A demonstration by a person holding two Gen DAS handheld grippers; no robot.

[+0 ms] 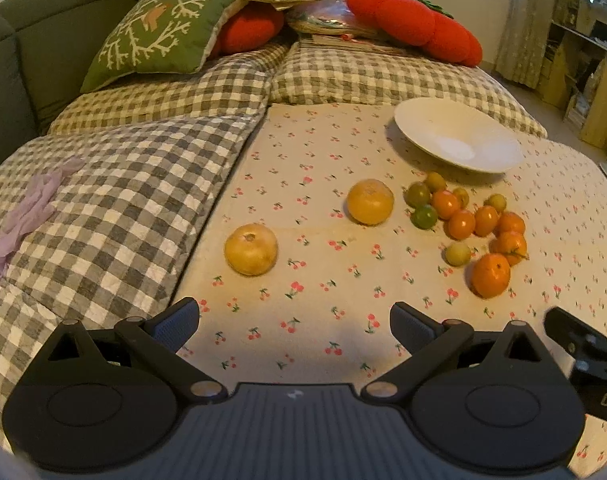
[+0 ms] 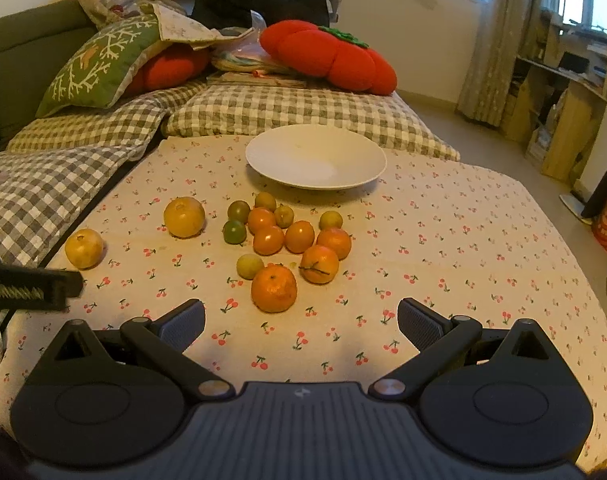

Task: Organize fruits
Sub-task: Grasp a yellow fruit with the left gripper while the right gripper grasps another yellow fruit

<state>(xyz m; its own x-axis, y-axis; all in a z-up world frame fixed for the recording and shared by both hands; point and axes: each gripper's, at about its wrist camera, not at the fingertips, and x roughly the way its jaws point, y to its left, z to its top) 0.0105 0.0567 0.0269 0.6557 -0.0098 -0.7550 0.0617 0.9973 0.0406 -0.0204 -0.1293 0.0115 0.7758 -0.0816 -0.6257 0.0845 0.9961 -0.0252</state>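
Note:
An empty white plate (image 1: 457,140) (image 2: 315,158) rests at the far side of a cherry-print cloth (image 1: 323,280) (image 2: 443,248). In front of it lies a cluster of several small oranges and green citrus (image 1: 467,220) (image 2: 287,236), with a larger tangerine (image 1: 490,275) (image 2: 274,288) nearest. Two big yellow fruits lie to the left, one (image 1: 370,201) (image 2: 184,217) farther, one (image 1: 250,249) (image 2: 84,248) nearer. My left gripper (image 1: 294,326) hovers open above bare cloth, short of the fruit. My right gripper (image 2: 301,322) is open too, just short of the tangerine. Neither holds anything.
Checked grey-and-white quilts (image 1: 115,200) (image 2: 43,184) border the cloth on the left and back. A green cushion (image 1: 159,28) (image 2: 95,64) and red tomato-shaped cushions (image 1: 415,20) (image 2: 331,56) are piled behind. Shelves (image 2: 563,92) and floor lie to the right.

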